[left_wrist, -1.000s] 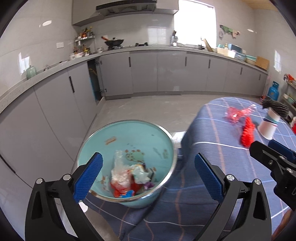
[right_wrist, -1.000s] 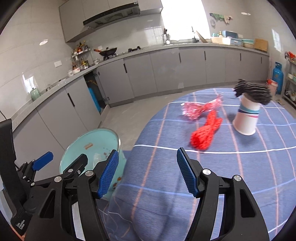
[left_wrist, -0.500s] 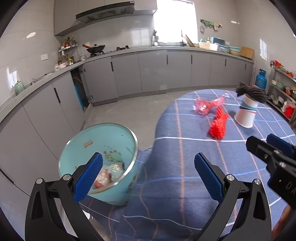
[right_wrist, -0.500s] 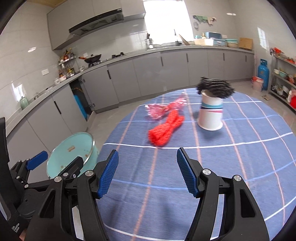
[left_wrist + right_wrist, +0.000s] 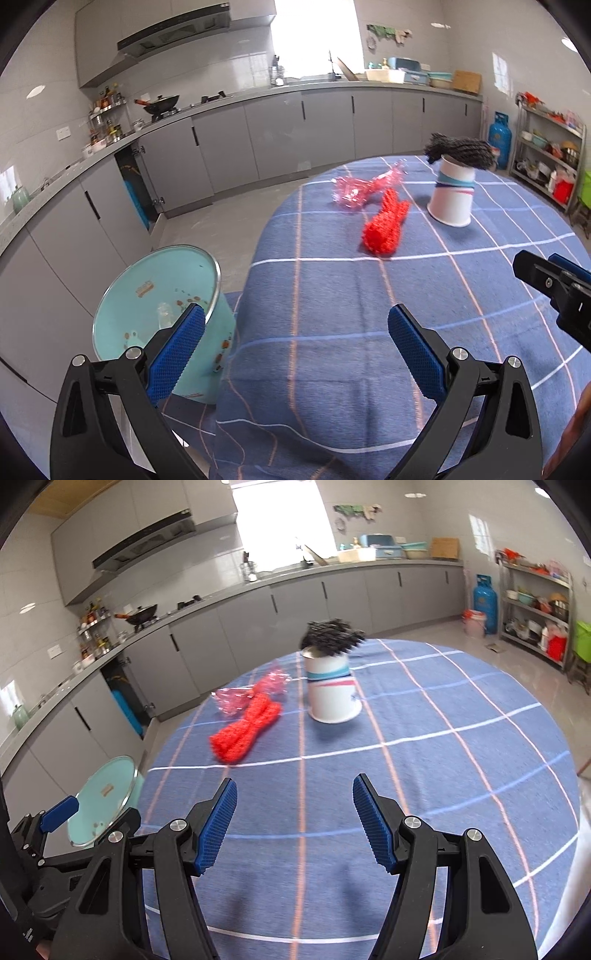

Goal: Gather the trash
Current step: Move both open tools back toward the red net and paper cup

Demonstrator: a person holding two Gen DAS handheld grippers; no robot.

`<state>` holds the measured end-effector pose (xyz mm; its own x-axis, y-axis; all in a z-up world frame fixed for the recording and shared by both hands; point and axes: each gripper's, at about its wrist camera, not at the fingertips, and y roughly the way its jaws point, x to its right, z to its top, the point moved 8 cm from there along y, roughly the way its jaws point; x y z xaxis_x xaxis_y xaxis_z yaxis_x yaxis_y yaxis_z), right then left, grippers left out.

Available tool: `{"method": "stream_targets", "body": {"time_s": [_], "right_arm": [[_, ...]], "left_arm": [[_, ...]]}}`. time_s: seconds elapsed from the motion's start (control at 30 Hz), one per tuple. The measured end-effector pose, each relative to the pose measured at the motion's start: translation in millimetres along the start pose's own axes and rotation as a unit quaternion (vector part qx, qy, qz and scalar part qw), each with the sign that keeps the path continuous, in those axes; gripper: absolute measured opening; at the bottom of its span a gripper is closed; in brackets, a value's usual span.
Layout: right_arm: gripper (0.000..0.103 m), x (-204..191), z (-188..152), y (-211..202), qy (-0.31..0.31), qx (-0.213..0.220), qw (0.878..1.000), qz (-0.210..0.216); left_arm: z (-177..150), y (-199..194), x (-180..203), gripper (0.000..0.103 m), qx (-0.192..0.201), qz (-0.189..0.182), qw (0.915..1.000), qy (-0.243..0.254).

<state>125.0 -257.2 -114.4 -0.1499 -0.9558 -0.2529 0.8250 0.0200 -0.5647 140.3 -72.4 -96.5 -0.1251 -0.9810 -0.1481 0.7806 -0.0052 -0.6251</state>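
Two tongs: both gape wide and hold nothing.
Left tongs [image 5: 295,350]: blue pads spread far apart, empty, over the near edge of the table; the left pad [image 5: 175,352] overlaps the bin in the left wrist view, whether it touches I cannot tell.
Right tongs [image 5: 295,825]: pads parted, nothing between them, above bare cloth nearer the table's middle.
Trash: a red net bundle [image 5: 245,731] lies on the cloth, touching a crumpled pink wrapper [image 5: 240,696] just behind it; both well ahead of the pads.
Cup [image 5: 332,692]: white paper, blue and red bands, upside down just right of the red bundle, with a black mesh wad [image 5: 332,635] on top.
Bin [image 5: 162,306]: pale teal, metal rim, on the floor by the table's left edge, leaning; a scrap of clear plastic shows inside.
Table [image 5: 443,775]: round, covered by a blue cloth with white and orange check lines.
Room: a kitchen with grey cabinets [image 5: 332,129] along the walls, a wok [image 5: 160,101] on the stove, a bright window, a blue gas bottle [image 5: 485,602] and a metal shelf rack [image 5: 535,609] at right.
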Motion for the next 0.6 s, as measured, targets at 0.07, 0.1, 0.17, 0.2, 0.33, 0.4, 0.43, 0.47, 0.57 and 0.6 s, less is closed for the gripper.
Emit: {"method": "stream_targets", "body": {"time_s": [0.07, 0.1, 0.17, 0.2, 0.33, 0.4, 0.43, 0.47, 0.57, 0.6], "right_arm": [[0.065, 7.7, -2.0, -0.9, 0.005, 0.0, 1.0, -0.006], [0.065, 11.5, -2.2, -0.9, 0.008, -0.001, 1.0, -0.008], [0.065, 18.0, -2.9, -1.7, 0.012, -0.002, 1.0, -0.012], [0.065, 21.6, -3.5, -2.1, 0.014, -0.002, 1.0, -0.014], [0.065, 34.2, -6.0, -0.2, 0.024, -0.005, 0.999, -0.022], [0.065, 37.8, -6.9, 1.3, 0.026, -0.007, 0.999, -0.024], [0.065, 39.9, -6.6, 1.7, 0.026, -0.007, 0.999, -0.026], [0.065, 41.1, -6.4, 2.2, 0.025, -0.007, 0.999, -0.027], [0.065, 45.4, -4.6, 5.6, 0.024, -0.008, 0.999, -0.031], [0.065, 46.8, -3.7, 6.8, 0.025, -0.009, 0.999, -0.032]], "left_arm": [[-0.9, 0.6, 7.8, 0.097, -0.003, -0.004, 1.0, 0.006], [-1.5, 1.0, 10.3, 0.097, -0.004, -0.006, 0.9999, 0.008], [-2.0, 1.8, 17.7, 0.097, -0.007, -0.012, 0.9998, 0.012], [-2.3, 2.0, 20.0, 0.097, -0.007, -0.014, 0.9998, 0.013], [-4.5, 5.1, 38.1, 0.097, -0.011, -0.031, 0.9991, 0.026], [-5.5, 8.0, 41.5, 0.097, -0.016, -0.037, 0.9988, 0.027], [-6.2, 10.4, 42.8, 0.097, -0.02, -0.041, 0.9986, 0.027], [-6.4, 12.4, 42.6, 0.097, -0.022, -0.044, 0.9985, 0.025], [-4.1, 19.6, 37.2, 0.097, -0.027, -0.048, 0.9984, 0.008], [-2.8, 21.9, 36.1, 0.097, -0.029, -0.049, 0.9984, 0.003]]}}
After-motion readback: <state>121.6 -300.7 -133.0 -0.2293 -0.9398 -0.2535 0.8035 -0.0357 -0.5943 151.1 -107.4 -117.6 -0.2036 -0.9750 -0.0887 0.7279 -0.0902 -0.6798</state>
